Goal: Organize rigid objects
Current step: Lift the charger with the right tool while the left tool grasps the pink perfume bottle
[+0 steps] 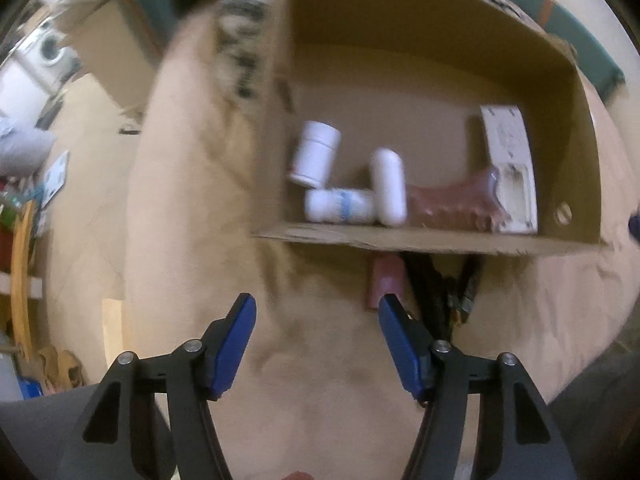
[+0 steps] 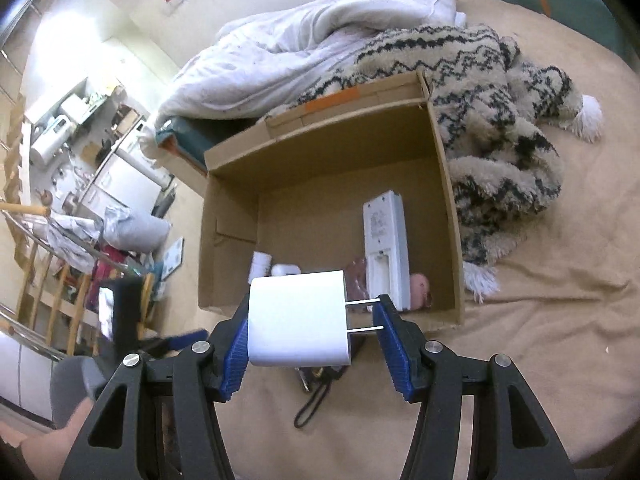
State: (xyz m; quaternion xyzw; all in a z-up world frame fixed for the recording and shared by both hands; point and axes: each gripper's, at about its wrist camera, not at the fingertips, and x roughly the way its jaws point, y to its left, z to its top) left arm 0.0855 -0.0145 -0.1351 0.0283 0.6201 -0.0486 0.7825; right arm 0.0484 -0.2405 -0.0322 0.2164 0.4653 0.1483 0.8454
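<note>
Right tool (image 2: pixel 312 334) grips white charger (image 2: pixel 298 318) above box (image 2: pixel 328 148).

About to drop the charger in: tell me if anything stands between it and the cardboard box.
Nothing visible does. The right gripper holds the white charger just short of the open cardboard box, whose near wall is low. Inside, bare floor shows behind the white bottles.

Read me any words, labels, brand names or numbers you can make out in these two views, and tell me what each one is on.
No text is legible in either view.
White bottle lying in the cardboard box: blue print, too blurred to read.
White remote in the box: grey marks on its back, too small to read.
White charger in the right tool: no print visible.
Box walls: no readable print.
</note>
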